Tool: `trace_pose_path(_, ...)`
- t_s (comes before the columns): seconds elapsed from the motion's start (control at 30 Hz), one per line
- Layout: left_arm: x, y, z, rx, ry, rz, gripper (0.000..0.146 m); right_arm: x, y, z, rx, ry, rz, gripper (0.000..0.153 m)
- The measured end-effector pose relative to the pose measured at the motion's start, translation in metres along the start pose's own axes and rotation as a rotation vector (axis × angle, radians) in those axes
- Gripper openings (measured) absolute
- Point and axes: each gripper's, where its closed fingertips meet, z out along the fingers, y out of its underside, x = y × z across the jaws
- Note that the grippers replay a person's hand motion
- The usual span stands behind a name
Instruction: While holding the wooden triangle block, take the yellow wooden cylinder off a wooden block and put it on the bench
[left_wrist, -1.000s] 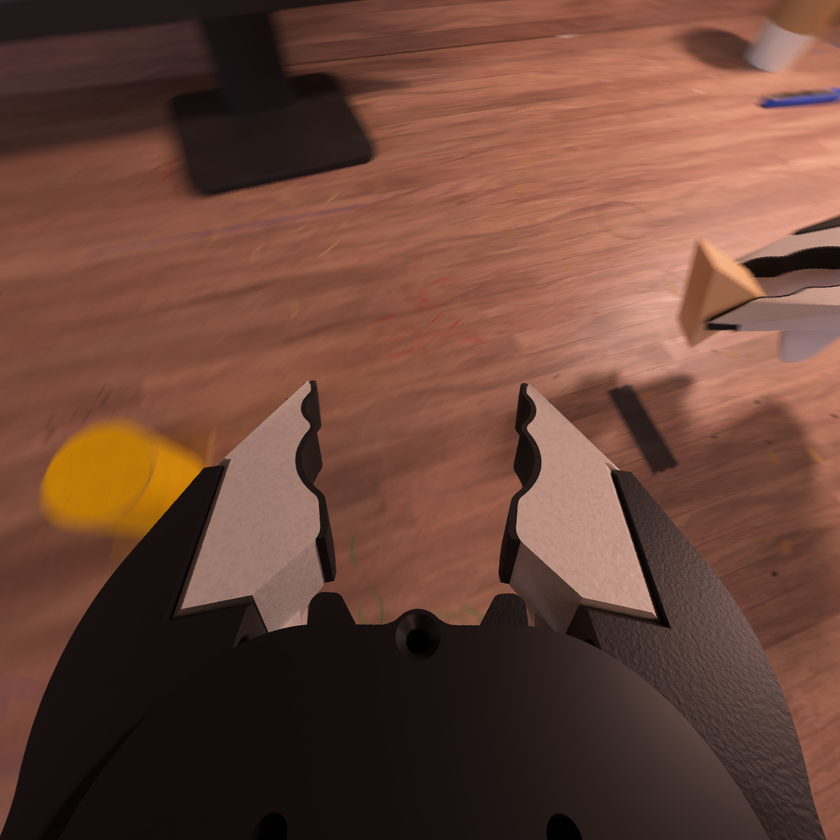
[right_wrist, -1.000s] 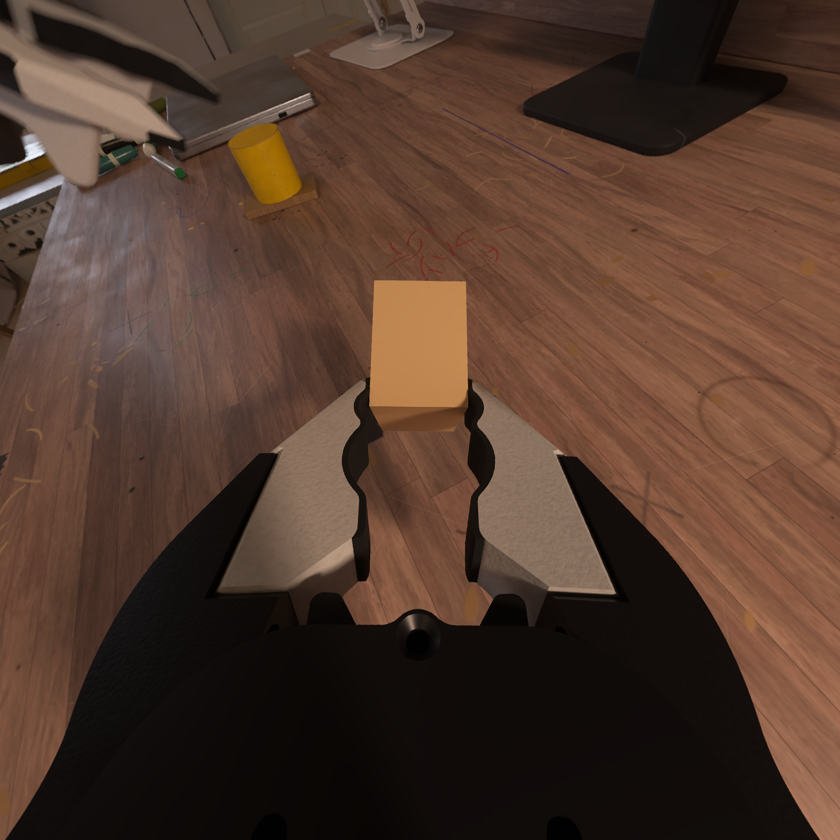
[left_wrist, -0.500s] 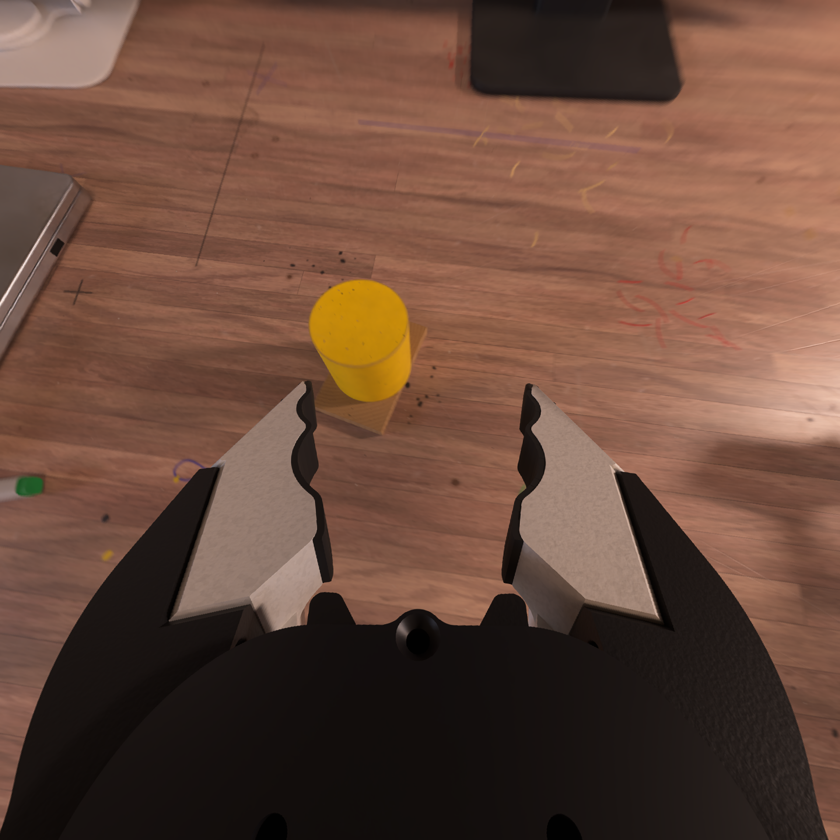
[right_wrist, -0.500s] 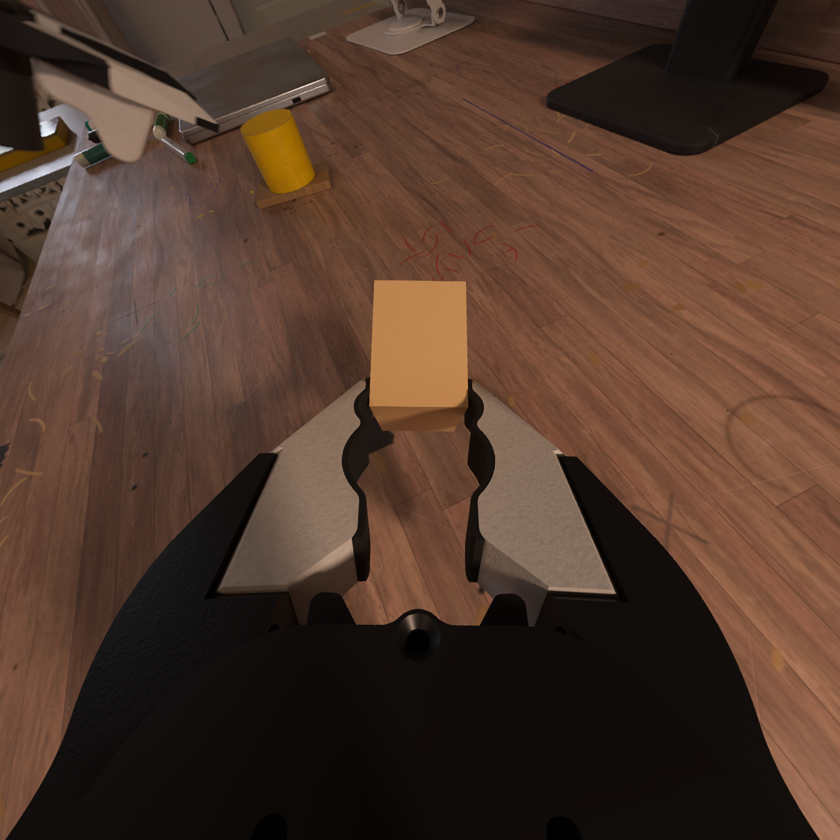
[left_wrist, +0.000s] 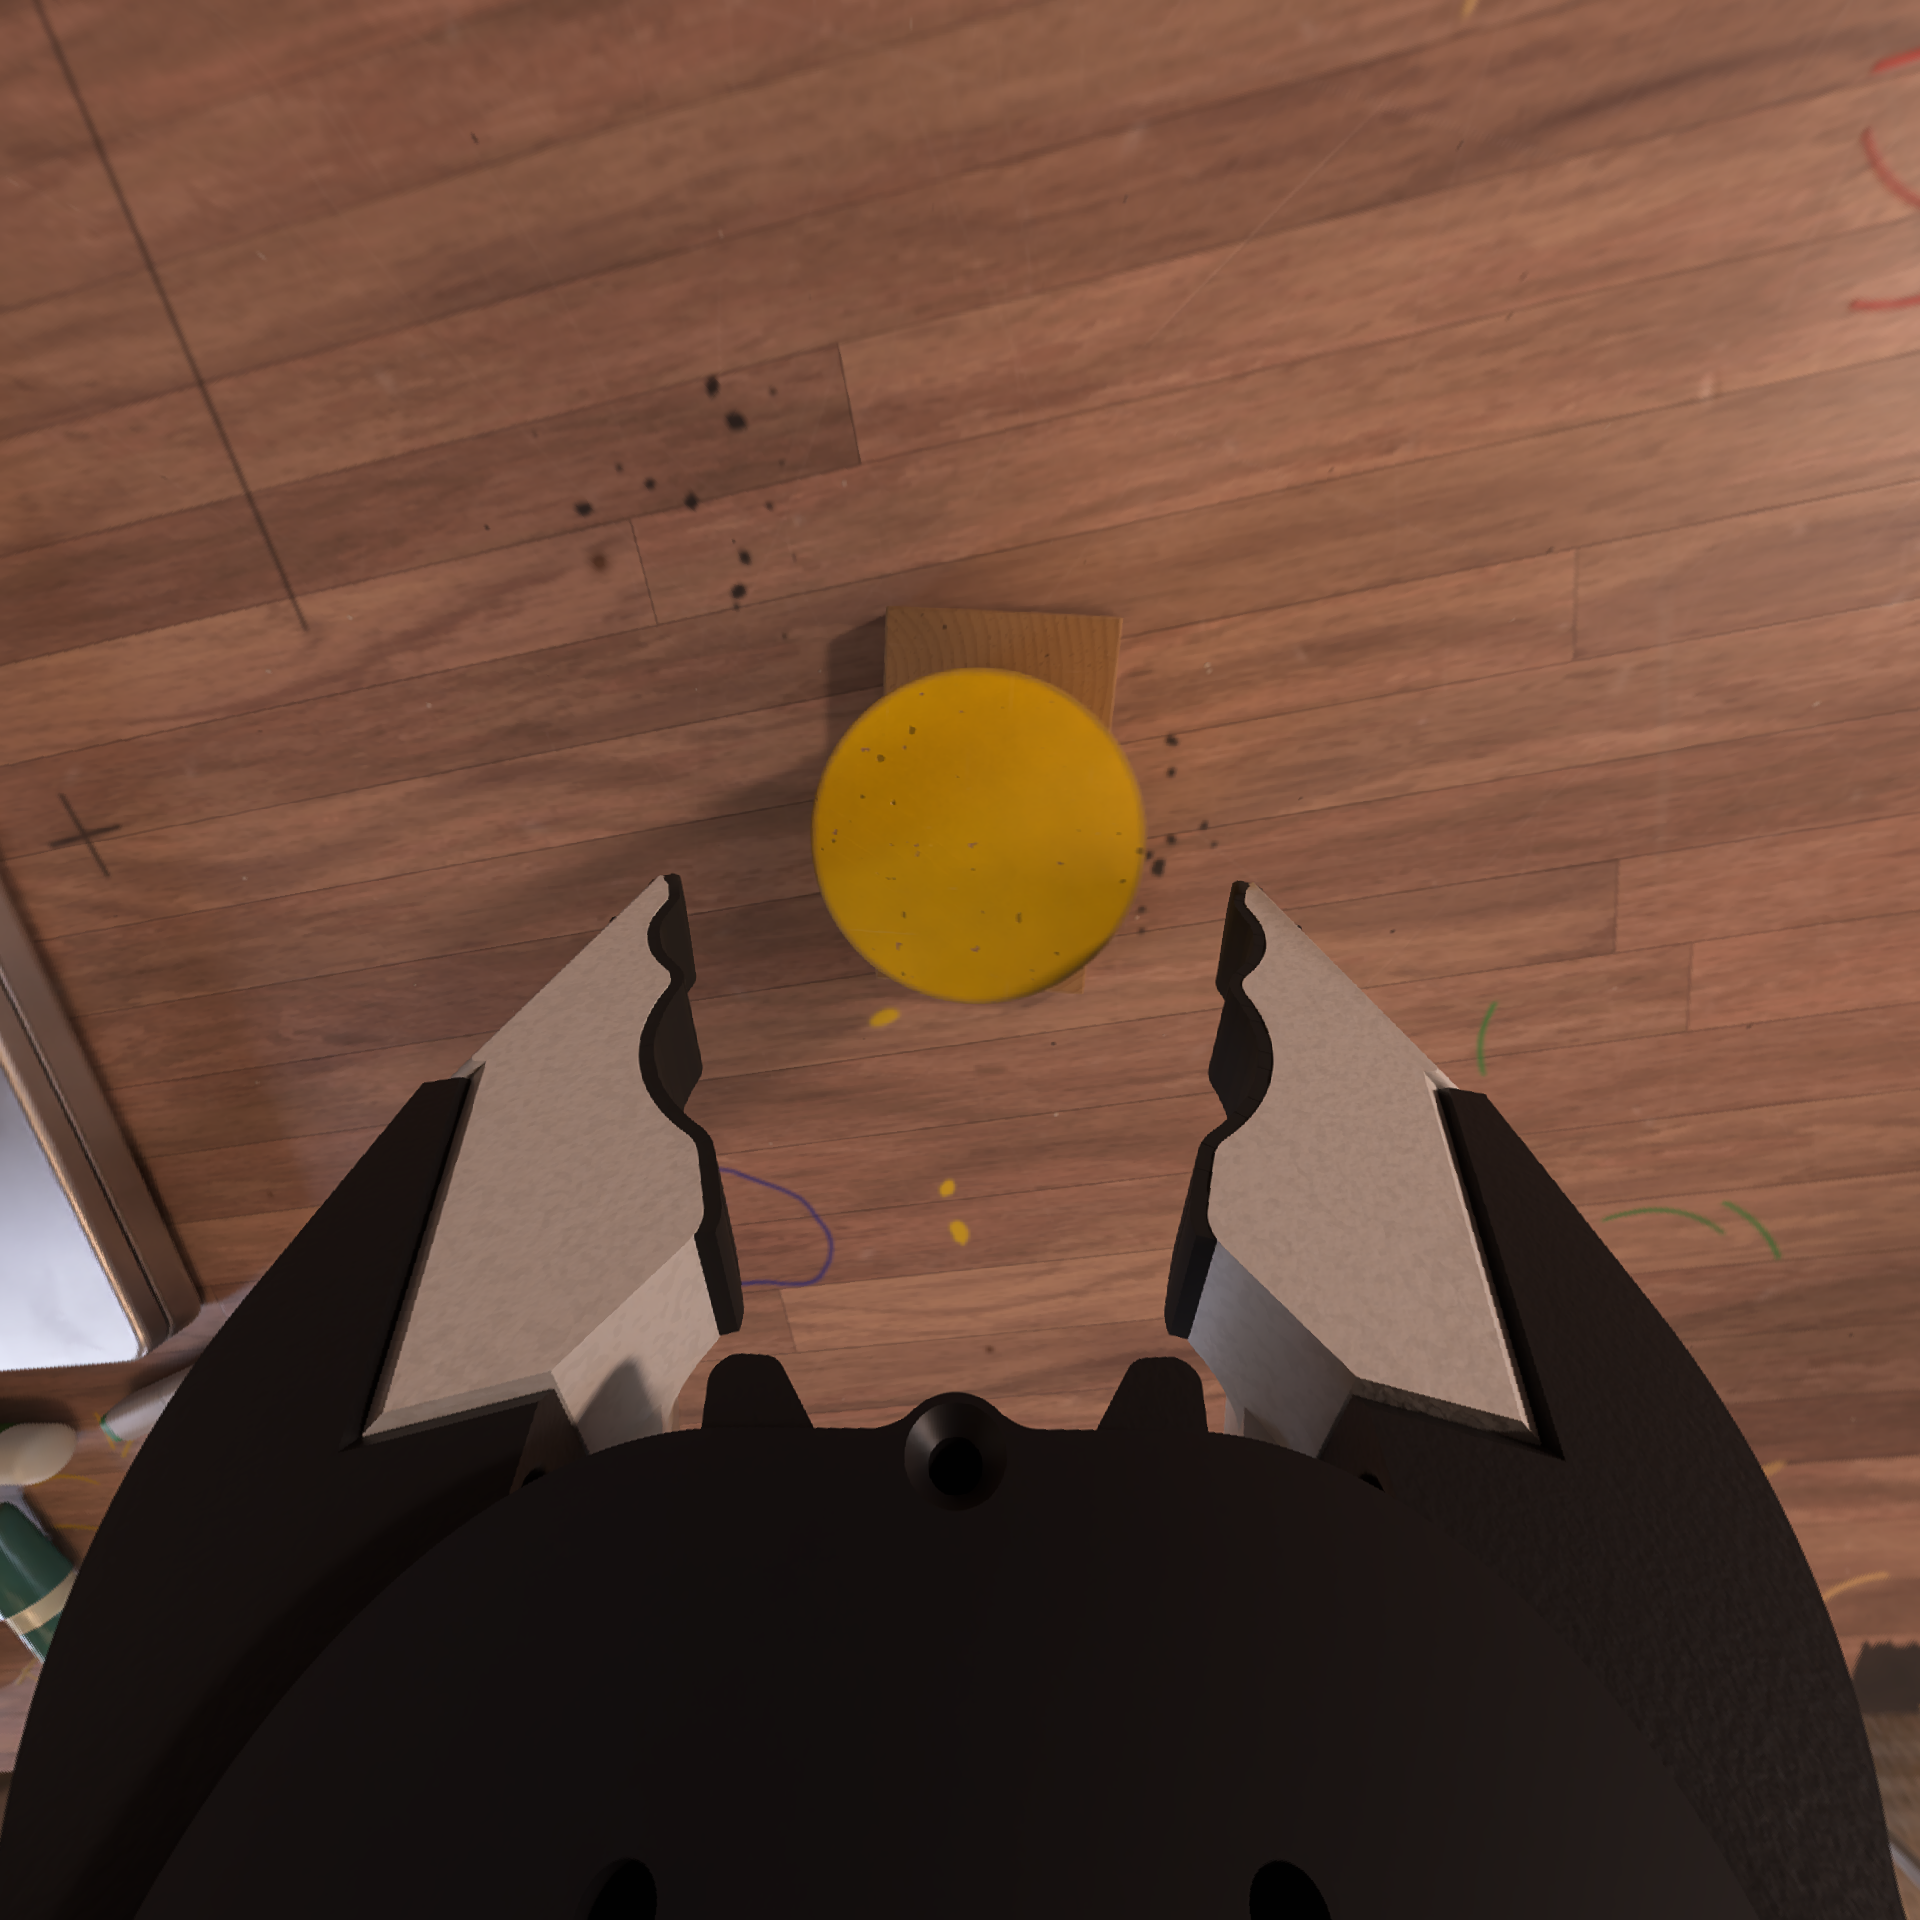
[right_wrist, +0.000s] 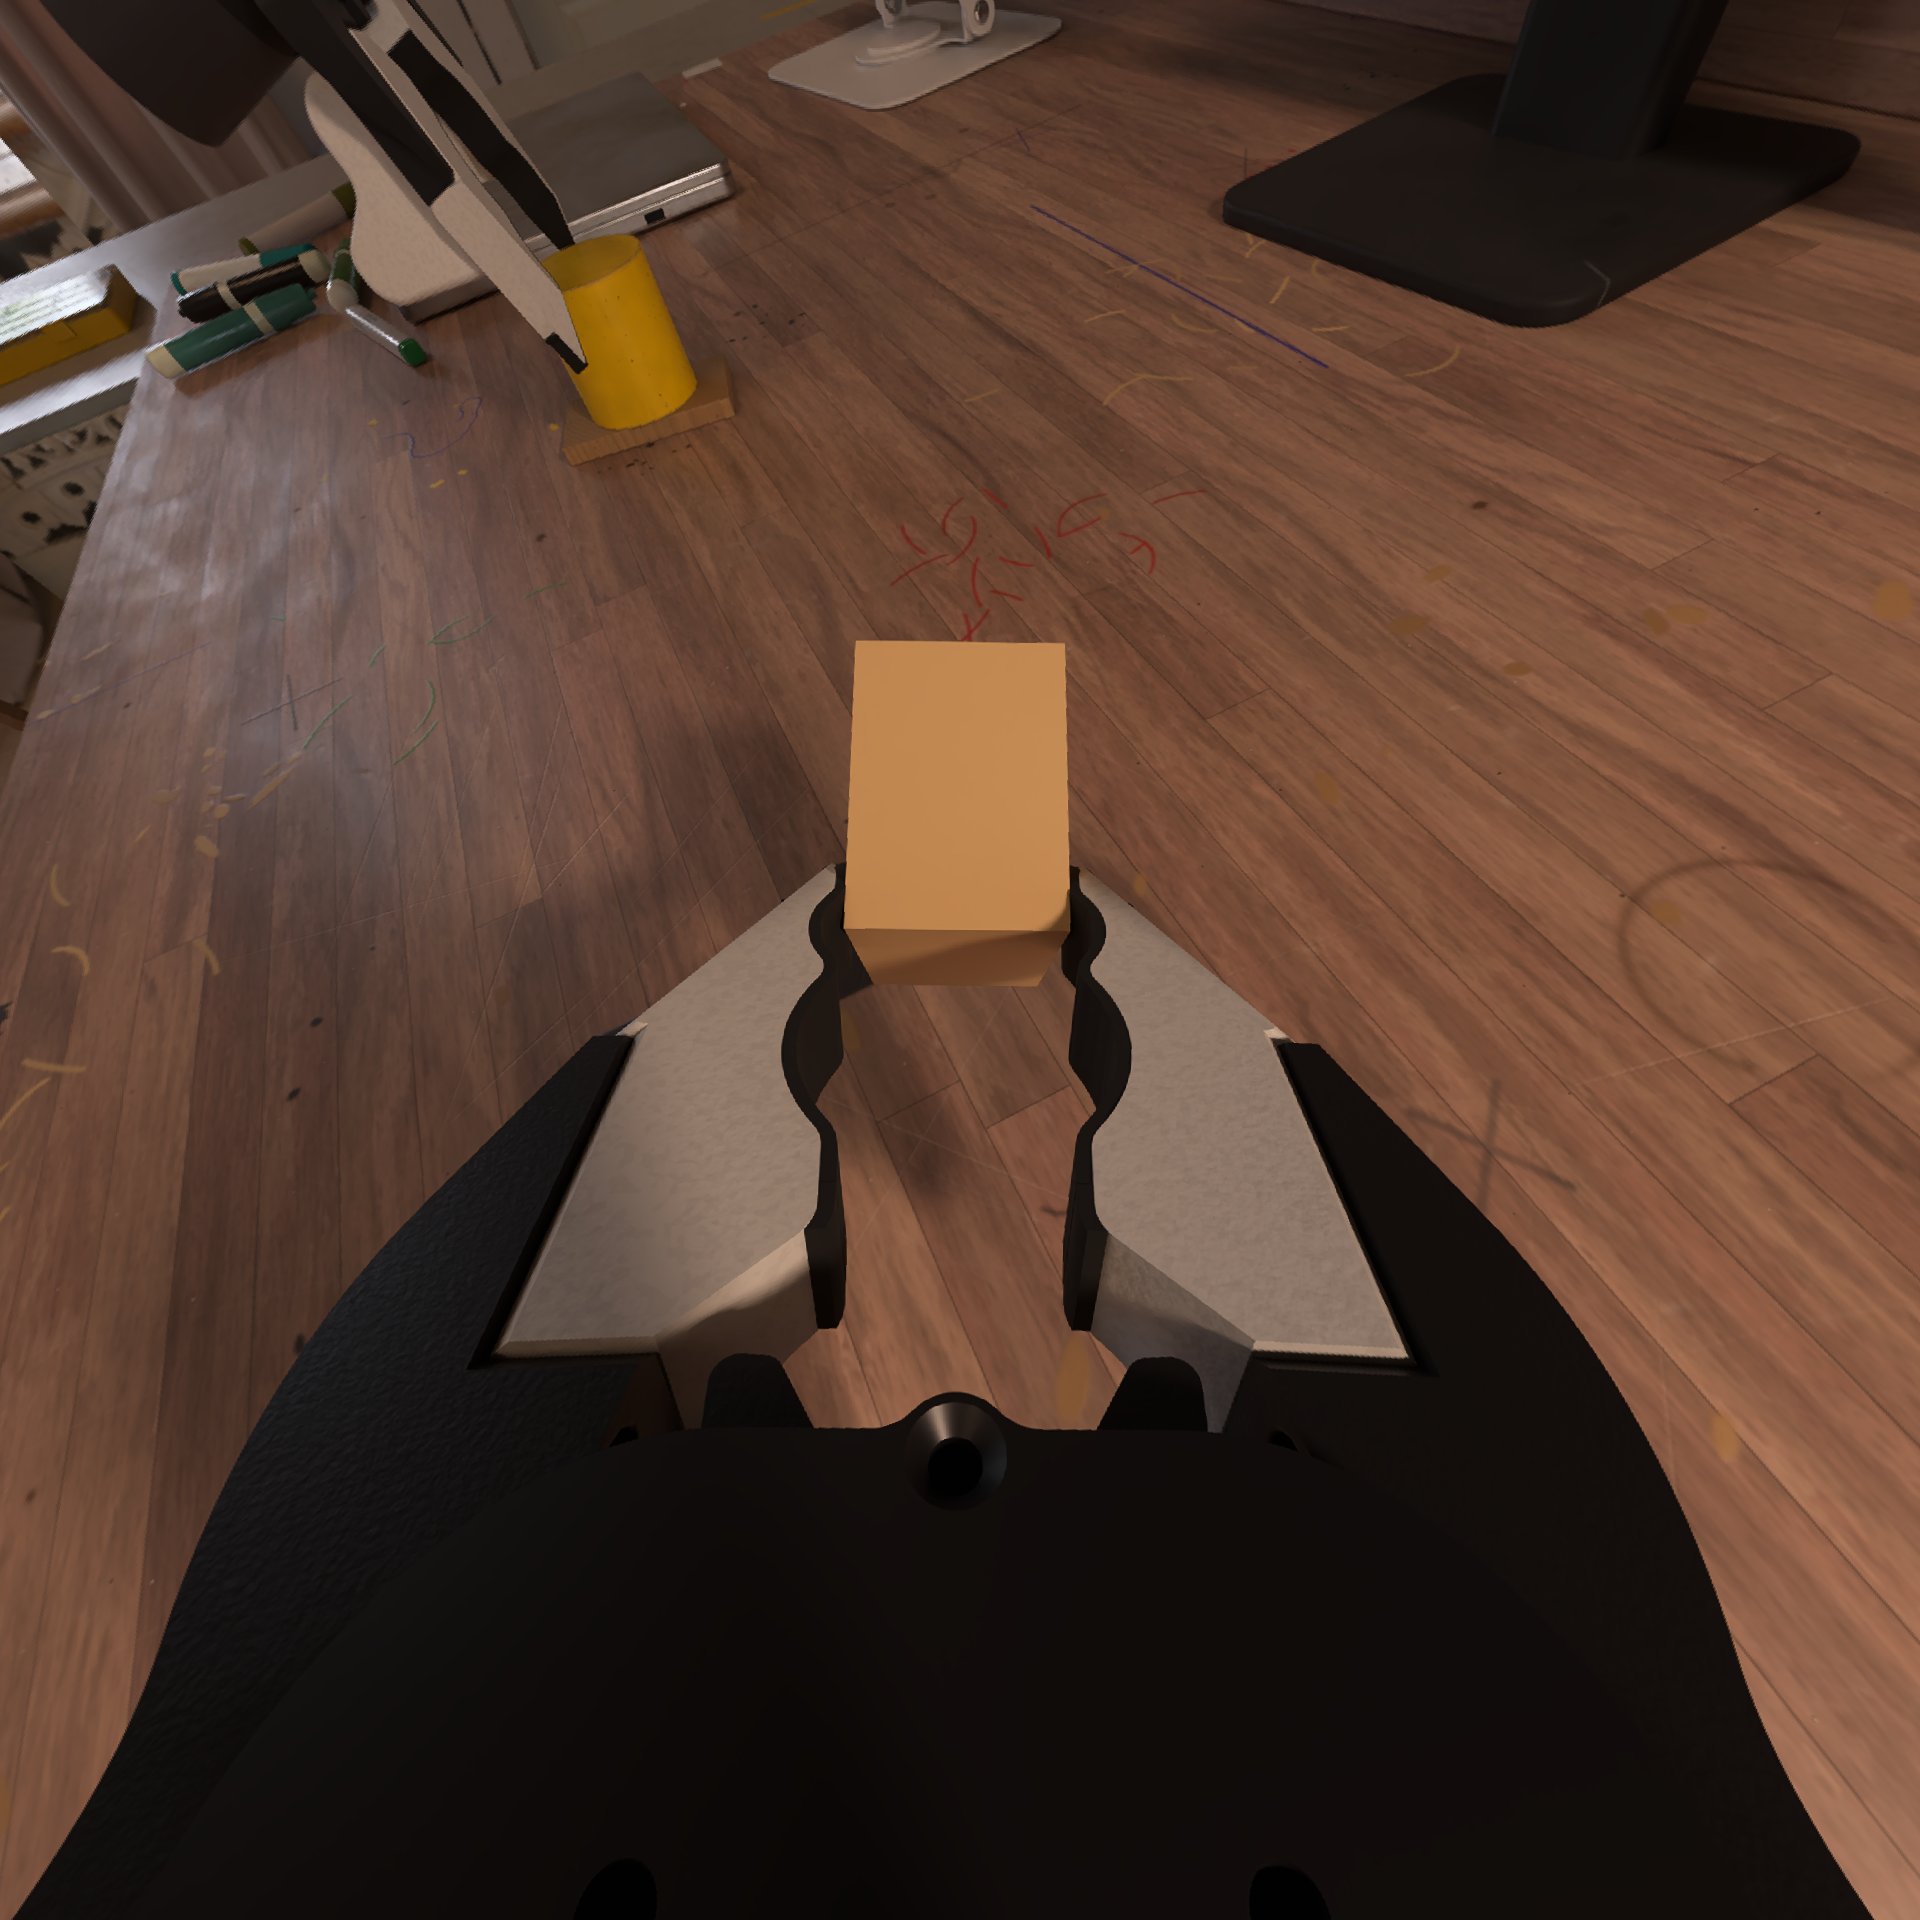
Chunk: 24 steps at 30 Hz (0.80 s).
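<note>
The left claw hangs almost straight above the yellow cylinder, jaws spread wide and empty, wider than the cylinder's round top. From this view the cylinder sits just ahead of the fingertips, not yet between them. The right wrist view shows the same claw tilted down beside the cylinder, one fingertip overlapping its side; whether it touches cannot be told. The wide spread looks meant to let the fingers drop over either side of the cylinder for a grasp from above.

The cylinder stands upright on a thin flat wooden block, which lies on the desk. It covers most of the block, so a clean lift probably needs a straight upward pull to keep the block from being dragged along.

The right claw is clenched on the triangle block, gripped at its near end so most of it juts forward over the desk, well apart from the cylinder. Holding it off to the side likely keeps it clear of the left claw's work.

Markers and a laptop lie beyond the cylinder, and a black stand base sits farther right.
</note>
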Motion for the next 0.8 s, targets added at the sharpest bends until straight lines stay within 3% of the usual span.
trace_pose_path(0.13,0.000,0.004,0.012,-0.076,0.080,0.003,0.095,0.001,0.001,0.000,-0.002,-0.001,0.004,0.040)
trace_pose_path(0.27,0.006,-0.001,0.015,-0.050,0.144,0.003,0.066,0.001,0.002,0.001,-0.009,0.000,0.003,0.040)
trace_pose_path(0.4,0.001,0.004,0.005,-0.047,0.092,0.009,0.066,0.001,0.002,0.001,-0.010,0.002,0.003,0.040)
trace_pose_path(0.5,0.003,-0.003,-0.030,0.050,0.098,0.044,0.066,0.002,0.002,0.001,-0.011,0.006,0.003,0.040)
trace_pose_path(0.57,0.017,-0.014,-0.063,0.146,0.118,0.161,0.066,0.003,0.002,0.000,-0.008,0.009,0.003,0.040)
trace_pose_path(0.67,0.066,-0.033,-0.104,0.256,0.189,0.458,0.066,0.004,0.001,0.000,-0.007,0.013,-0.001,0.040)
trace_pose_path(0.8,0.143,-0.064,-0.114,0.290,0.297,0.832,0.066,0.004,-0.001,0.001,-0.006,0.015,-0.011,0.040)
